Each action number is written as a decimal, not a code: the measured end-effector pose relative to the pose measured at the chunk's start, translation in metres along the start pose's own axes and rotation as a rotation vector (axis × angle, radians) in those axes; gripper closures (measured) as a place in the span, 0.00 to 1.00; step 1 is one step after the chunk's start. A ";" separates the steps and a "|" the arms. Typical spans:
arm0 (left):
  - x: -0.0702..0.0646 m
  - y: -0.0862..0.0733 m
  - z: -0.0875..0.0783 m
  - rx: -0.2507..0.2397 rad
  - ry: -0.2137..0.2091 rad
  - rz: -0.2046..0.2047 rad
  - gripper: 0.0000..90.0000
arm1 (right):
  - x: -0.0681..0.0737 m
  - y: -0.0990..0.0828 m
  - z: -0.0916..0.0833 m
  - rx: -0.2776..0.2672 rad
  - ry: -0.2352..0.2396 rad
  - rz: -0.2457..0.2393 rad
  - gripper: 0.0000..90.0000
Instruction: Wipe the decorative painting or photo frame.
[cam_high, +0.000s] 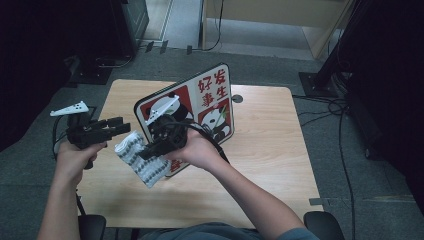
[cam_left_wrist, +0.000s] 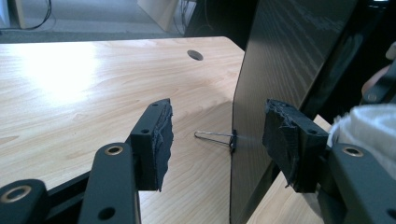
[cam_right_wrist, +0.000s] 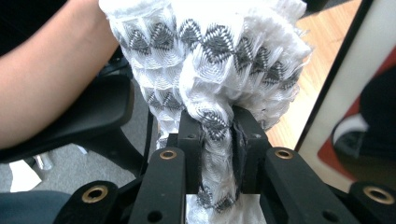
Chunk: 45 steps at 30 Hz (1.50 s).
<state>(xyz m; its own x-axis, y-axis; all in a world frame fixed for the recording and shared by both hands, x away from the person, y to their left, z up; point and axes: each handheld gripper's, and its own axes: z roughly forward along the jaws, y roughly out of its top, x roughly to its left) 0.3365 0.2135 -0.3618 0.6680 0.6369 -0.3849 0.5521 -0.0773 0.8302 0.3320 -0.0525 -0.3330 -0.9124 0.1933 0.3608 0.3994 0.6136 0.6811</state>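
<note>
Two grippers are working above the wooden table (cam_high: 260, 150) here, and the right gripper (cam_high: 150, 150) is pinching a white cloth with a grey zigzag pattern (cam_high: 140, 159), jaws nearly together with the fabric squeezed between the pads (cam_right_wrist: 243, 140). Judging by this, the step in hand is carrying the bunched cloth (cam_right_wrist: 210, 60) off the table and presenting it toward the other hand. In the high view the cloth is hanging just left of the panda sign board (cam_high: 192, 107), which is standing on edge near the table's middle. Its long axis is running from about eleven o'clock down to five o'clock, with the free, crumpled end pointing toward five, at the person's side. The left gripper (cam_high: 117, 126) is waiting at nine o'clock of the cloth, jaws standing wide with nothing between them; in its own view the pads (cam_left_wrist: 156, 140) are framing the board's dark back (cam_left_wrist: 280, 70) and a small wire clip (cam_left_wrist: 217, 136) at its edge. Next, I'd say, the left jaws are needing to come across toward three o'clock and close on a loose edge, so the cloth can be stretched out.
</note>
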 end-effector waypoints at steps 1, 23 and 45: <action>0.000 0.000 0.000 0.000 0.001 0.000 0.48 | 0.000 0.003 -0.001 0.003 0.002 -0.001 0.85; 0.000 0.000 -0.003 -0.007 0.000 0.000 0.47 | -0.006 0.049 -0.029 -0.043 -0.007 0.000 0.85; -0.002 0.000 -0.001 -0.006 -0.006 0.021 0.46 | -0.019 0.042 -0.032 -0.024 -0.016 0.079 0.85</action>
<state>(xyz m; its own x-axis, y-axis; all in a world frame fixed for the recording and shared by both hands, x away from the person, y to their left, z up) 0.3346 0.2135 -0.3604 0.6820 0.6309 -0.3700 0.5354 -0.0860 0.8402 0.3686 -0.0549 -0.2914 -0.8793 0.2531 0.4036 0.4719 0.5778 0.6659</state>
